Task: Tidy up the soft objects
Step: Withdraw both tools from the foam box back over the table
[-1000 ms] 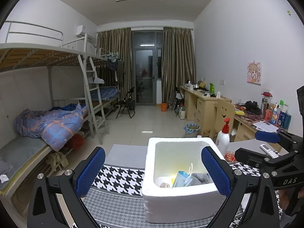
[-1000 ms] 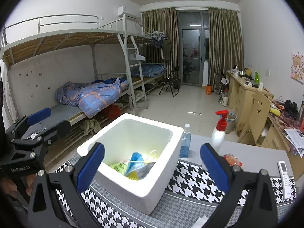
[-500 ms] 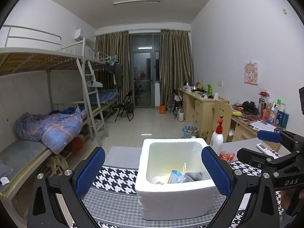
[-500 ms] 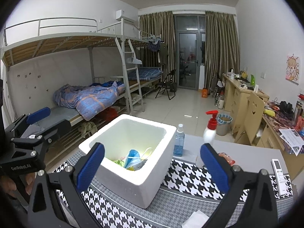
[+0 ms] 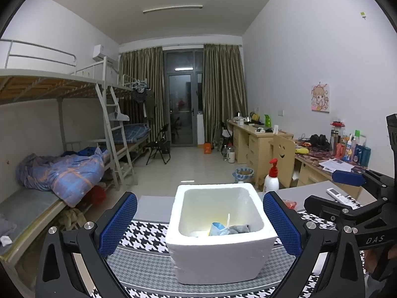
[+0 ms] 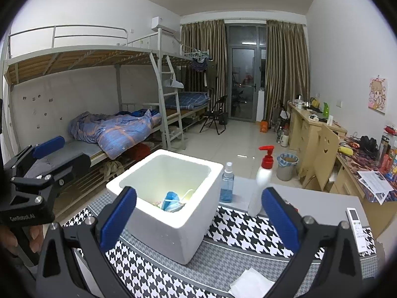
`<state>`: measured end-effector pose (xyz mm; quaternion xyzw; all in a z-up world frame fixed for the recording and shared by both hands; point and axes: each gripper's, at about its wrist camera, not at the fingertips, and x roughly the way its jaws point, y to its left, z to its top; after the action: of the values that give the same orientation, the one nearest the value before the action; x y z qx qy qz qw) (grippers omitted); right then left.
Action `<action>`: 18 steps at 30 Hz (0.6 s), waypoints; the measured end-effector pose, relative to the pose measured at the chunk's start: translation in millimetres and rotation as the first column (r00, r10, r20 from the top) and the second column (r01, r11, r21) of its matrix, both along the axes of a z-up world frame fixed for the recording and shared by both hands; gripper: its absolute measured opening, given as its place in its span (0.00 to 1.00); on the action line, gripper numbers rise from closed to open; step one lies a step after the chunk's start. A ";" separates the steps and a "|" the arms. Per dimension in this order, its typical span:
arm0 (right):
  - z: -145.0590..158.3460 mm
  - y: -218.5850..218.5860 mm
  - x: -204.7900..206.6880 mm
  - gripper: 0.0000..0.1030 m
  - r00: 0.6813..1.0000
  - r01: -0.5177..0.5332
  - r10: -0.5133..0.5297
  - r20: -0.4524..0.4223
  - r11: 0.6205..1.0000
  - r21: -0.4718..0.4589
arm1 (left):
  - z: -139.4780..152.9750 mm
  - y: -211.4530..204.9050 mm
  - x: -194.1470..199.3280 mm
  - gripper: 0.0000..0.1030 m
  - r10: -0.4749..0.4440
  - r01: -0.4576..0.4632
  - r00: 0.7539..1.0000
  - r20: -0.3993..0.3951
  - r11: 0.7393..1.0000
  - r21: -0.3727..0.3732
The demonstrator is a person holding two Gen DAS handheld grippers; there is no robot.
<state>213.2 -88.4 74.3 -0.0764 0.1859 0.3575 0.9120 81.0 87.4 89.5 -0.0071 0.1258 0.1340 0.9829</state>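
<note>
A white foam box stands on the houndstooth table mat; it also shows in the right wrist view. Inside lie soft items: a blue face mask, a grey cloth and something yellowish beneath. My left gripper is open and empty, held back from the box with its blue pads either side. My right gripper is open and empty, in front of the box's right side. A white folded cloth or tissue lies on the mat near the right gripper.
A white pump bottle with a red top and a blue spray bottle stand behind the box. A white remote lies at the table's right. Bunk beds are to the left, desks to the right.
Both grippers have drawn back and risen from the box, so it looks smaller and farther. Both stay open and empty. The box contents have not moved.
</note>
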 end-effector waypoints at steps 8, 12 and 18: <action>-0.5 -13.8 -4.4 0.99 1.000 0.012 -0.012 0.008 1.000 0.015 | 0.6 -5.8 -3.9 0.99 -0.017 0.017 1.000 0.005 1.000 0.006; -1.1 -20.7 -7.7 0.99 1.000 0.019 -0.019 0.006 1.000 0.024 | -0.1 -9.7 -6.5 0.99 -0.028 0.028 1.000 0.008 1.000 0.005; -2.9 -31.0 -12.5 0.99 0.999 0.036 -0.036 0.012 0.999 0.028 | -1.9 -17.8 -8.1 0.99 -0.051 0.051 0.999 0.013 0.999 0.000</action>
<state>200.7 -119.4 71.4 -0.0627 0.1763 0.3430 0.9205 72.9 69.6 87.6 -0.0048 0.1197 0.1088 0.9868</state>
